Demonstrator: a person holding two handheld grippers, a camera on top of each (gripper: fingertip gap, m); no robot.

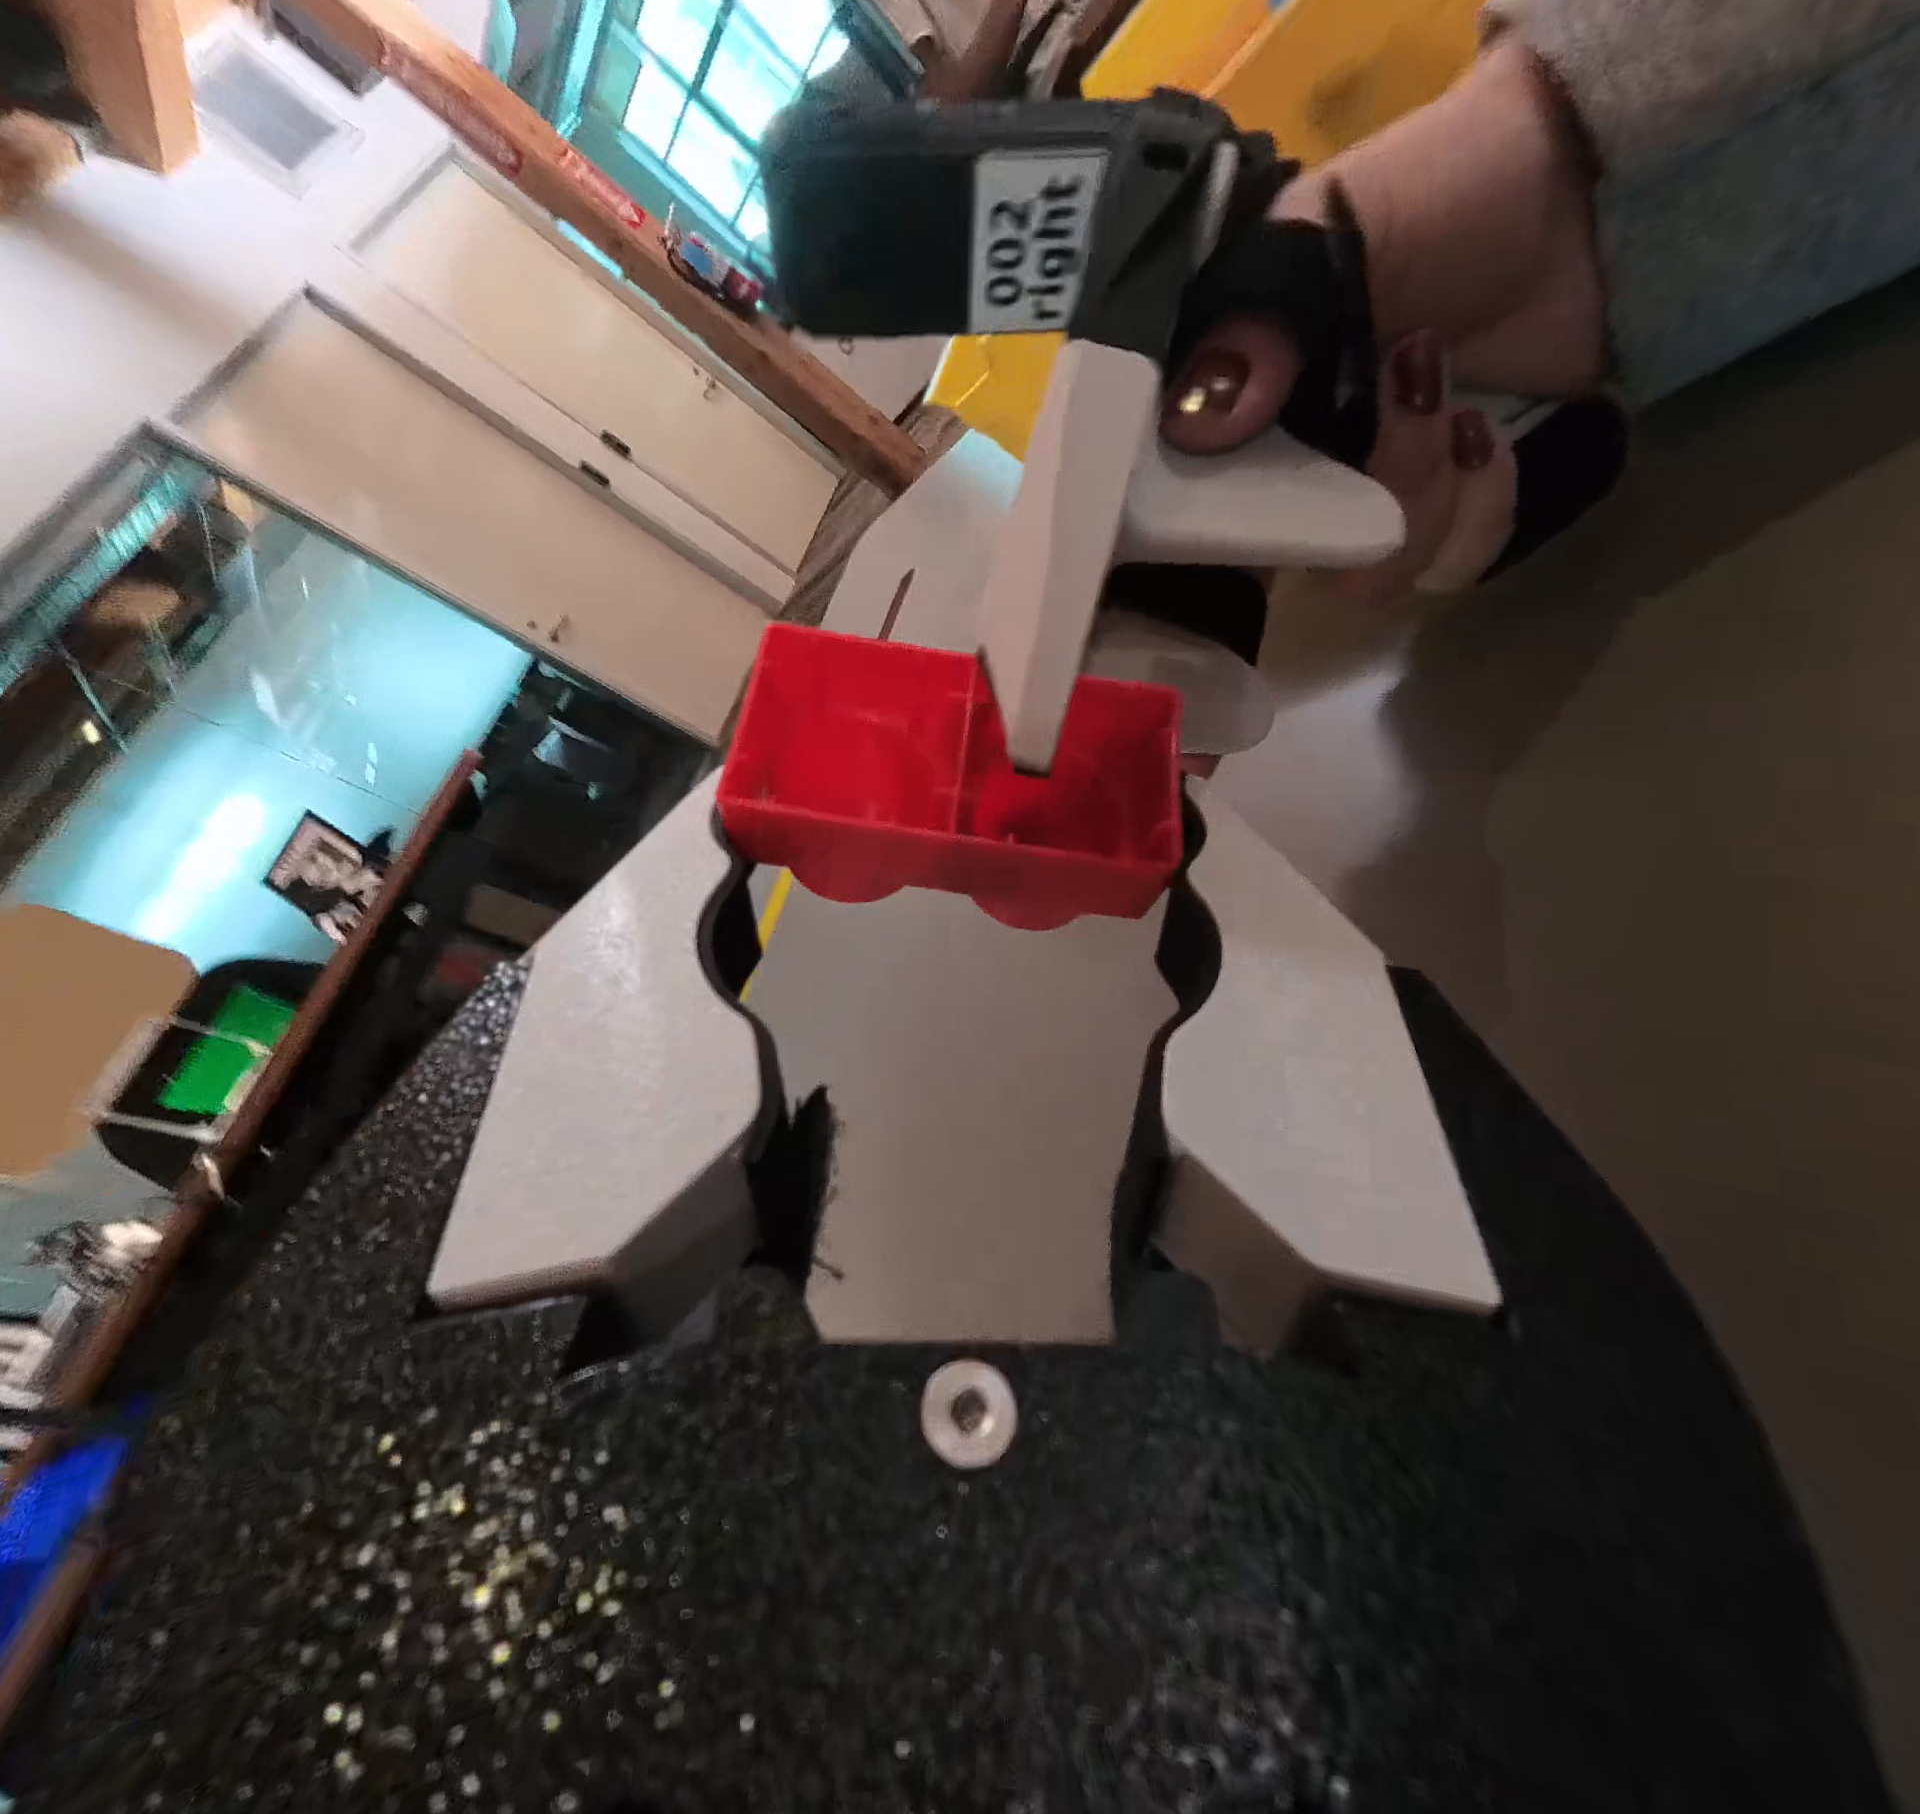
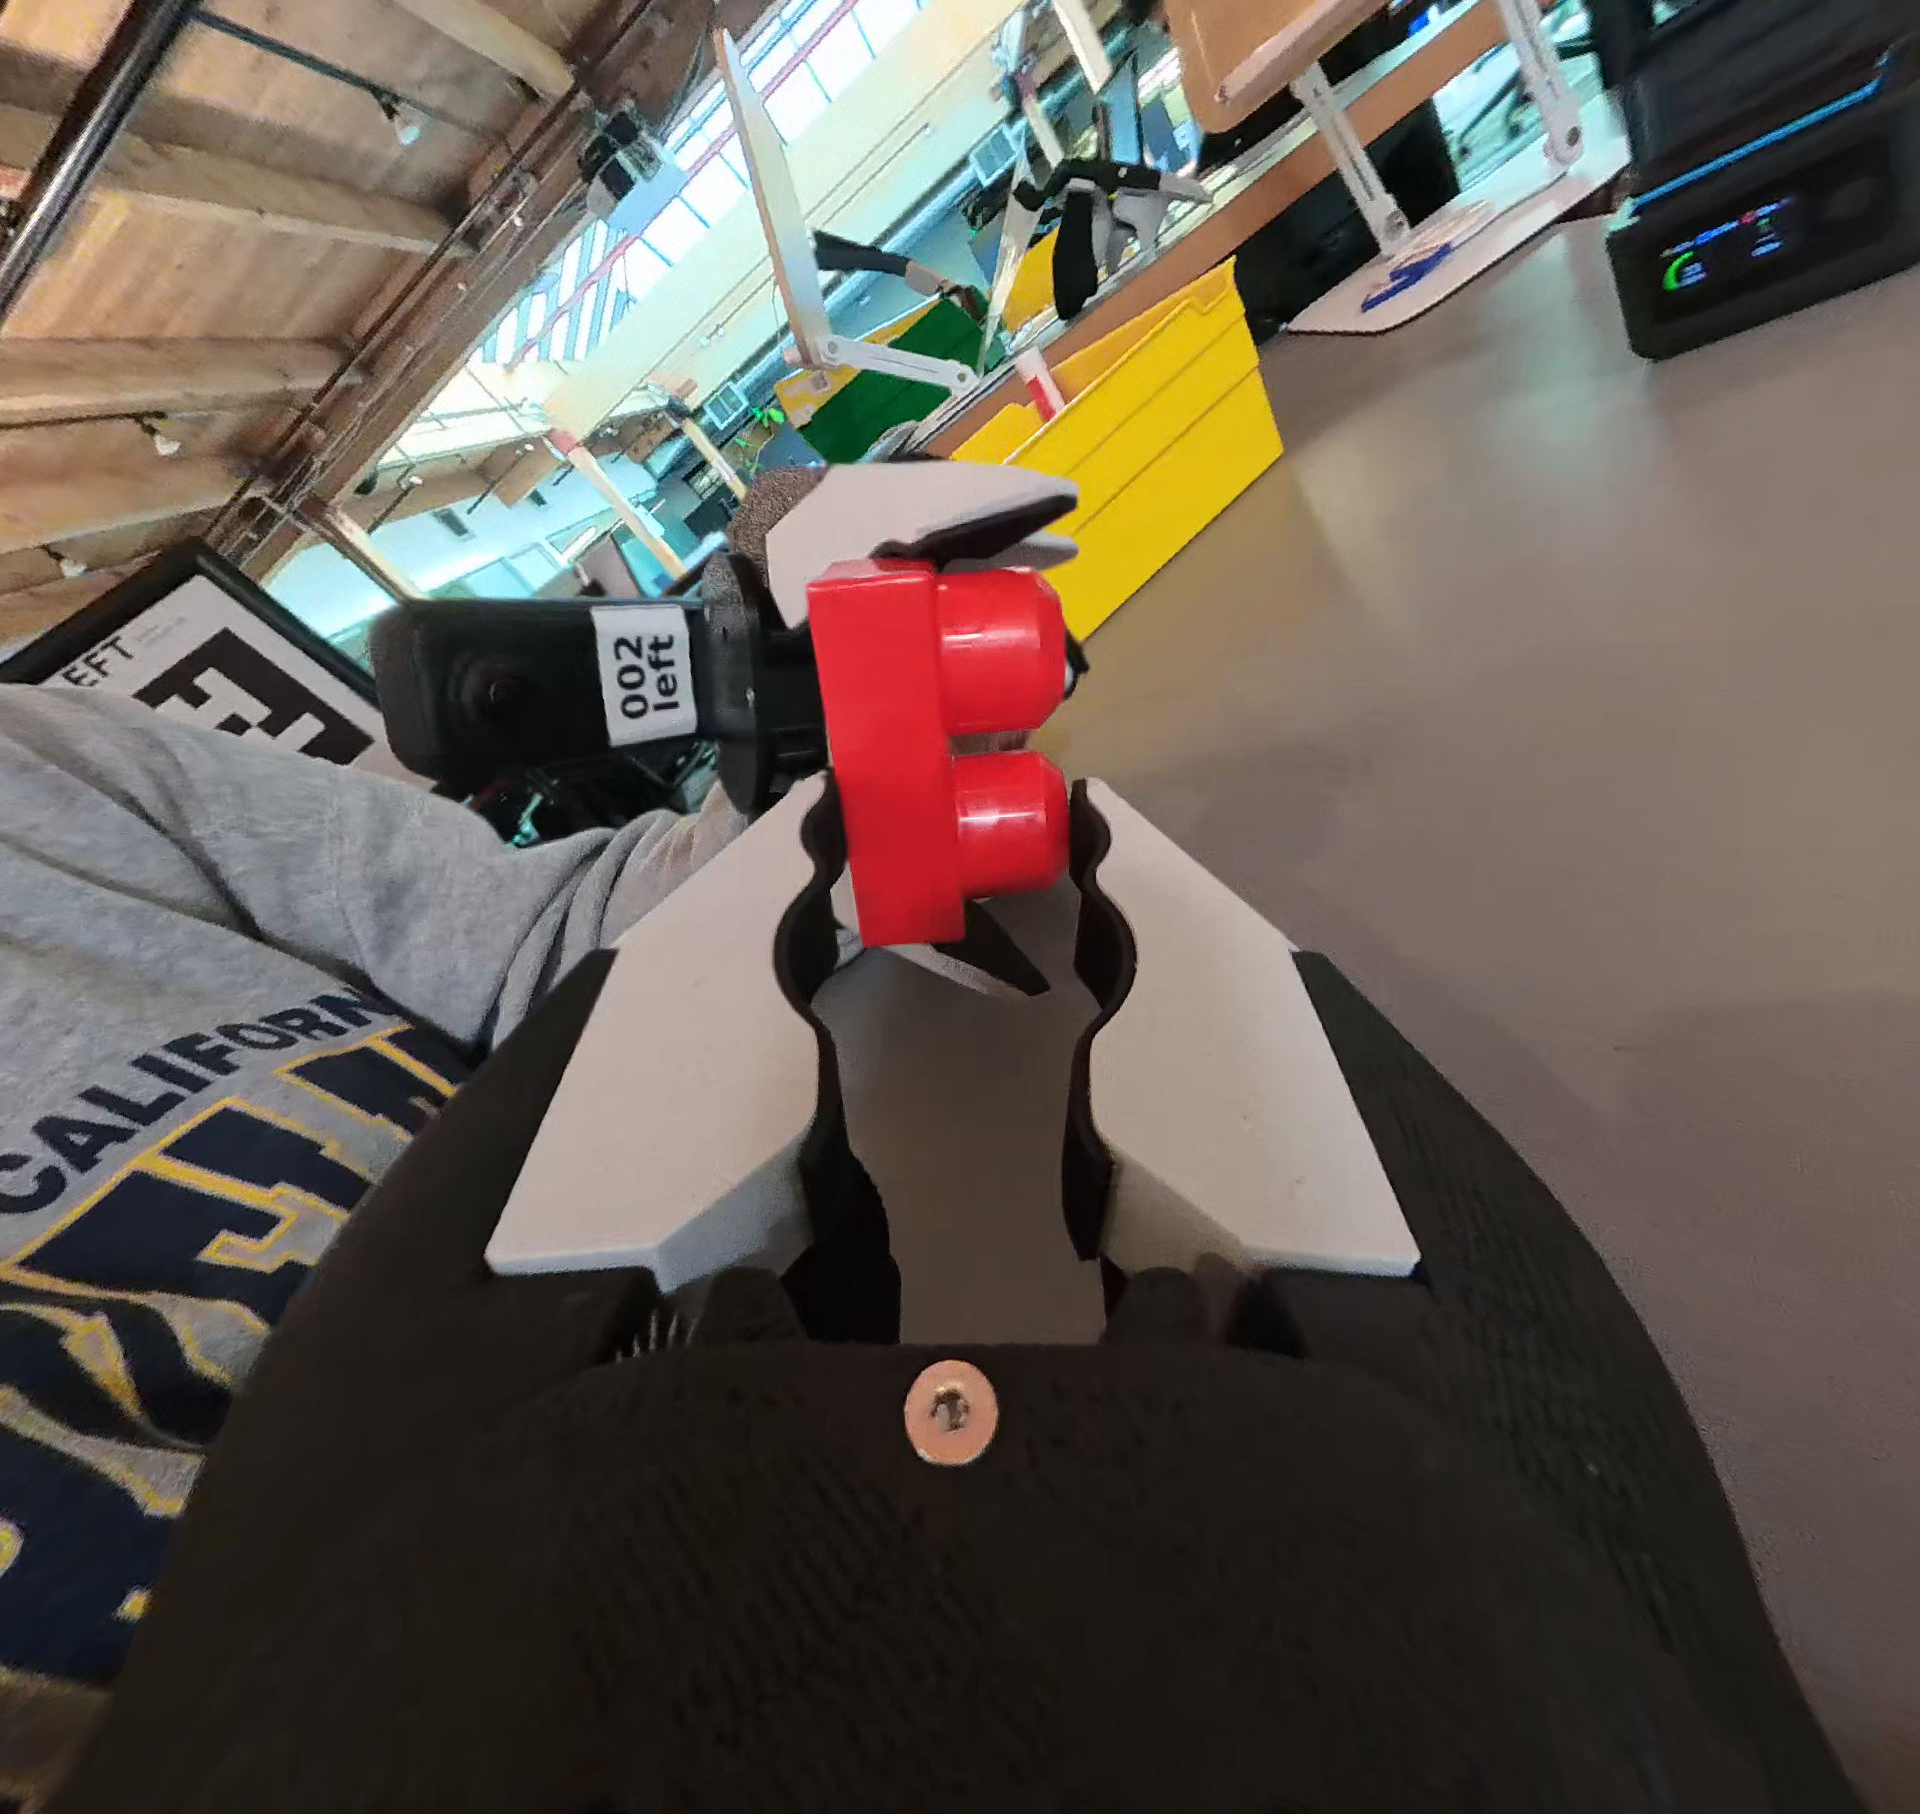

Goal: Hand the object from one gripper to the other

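A red two-stud brick [image 1: 883, 777] is held in the air between both grippers. In the left wrist view, my left gripper [image 1: 951, 834] is shut on the brick's two short ends, with the hollow side facing up. The right gripper comes in from above, and one of its fingers [image 1: 1049, 601] reaches into the hollow. In the right wrist view, my right gripper [image 2: 951, 814] closes across the brick [image 2: 894, 756], one tip on the flat back and the other on the lower stud. The left gripper's fingers [image 2: 914, 517] sit above and below the brick.
A person's hand [image 1: 1455, 330] holds the right gripper, and a grey sweatshirt [image 2: 208, 881] is close on the left. A grey table [image 2: 1558, 777] lies below, with yellow bins [image 2: 1153, 424] and a black device with a lit screen [image 2: 1756, 237] at its far side. Left and right tips are no more than a few centimetres apart.
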